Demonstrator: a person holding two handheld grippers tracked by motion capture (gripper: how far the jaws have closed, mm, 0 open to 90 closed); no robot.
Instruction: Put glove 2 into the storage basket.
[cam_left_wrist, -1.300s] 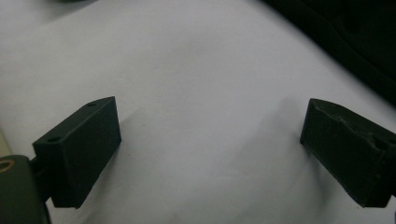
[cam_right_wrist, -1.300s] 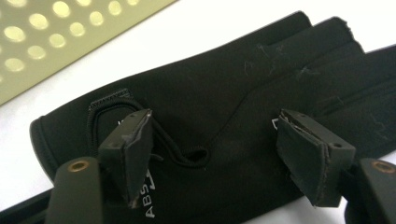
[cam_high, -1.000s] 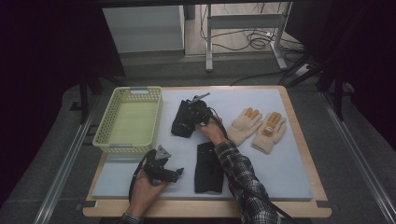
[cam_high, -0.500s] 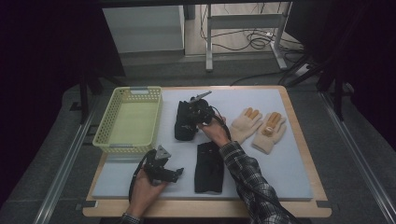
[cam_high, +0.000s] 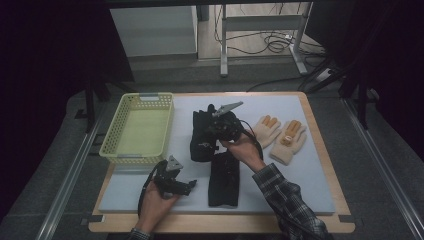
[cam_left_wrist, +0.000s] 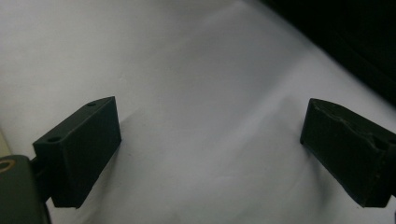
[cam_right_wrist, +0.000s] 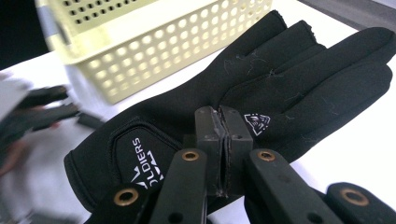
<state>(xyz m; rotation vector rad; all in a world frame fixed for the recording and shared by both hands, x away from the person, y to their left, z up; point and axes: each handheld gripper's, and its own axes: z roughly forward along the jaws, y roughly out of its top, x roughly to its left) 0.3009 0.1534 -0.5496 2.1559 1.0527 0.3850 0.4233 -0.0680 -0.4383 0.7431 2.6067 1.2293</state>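
right gripper (cam_high: 212, 131) shifted slightly left over upper black glove (cam_high: 201, 136); fingers pressed together above glove.

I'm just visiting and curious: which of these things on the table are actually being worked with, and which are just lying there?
In use:
- right gripper, jaws pressed together over the black glove
- yellow basket beside it, probably where the glove goes

Lying about:
- second black glove
- two cream gloves
- left gripper, open over the bare white mat
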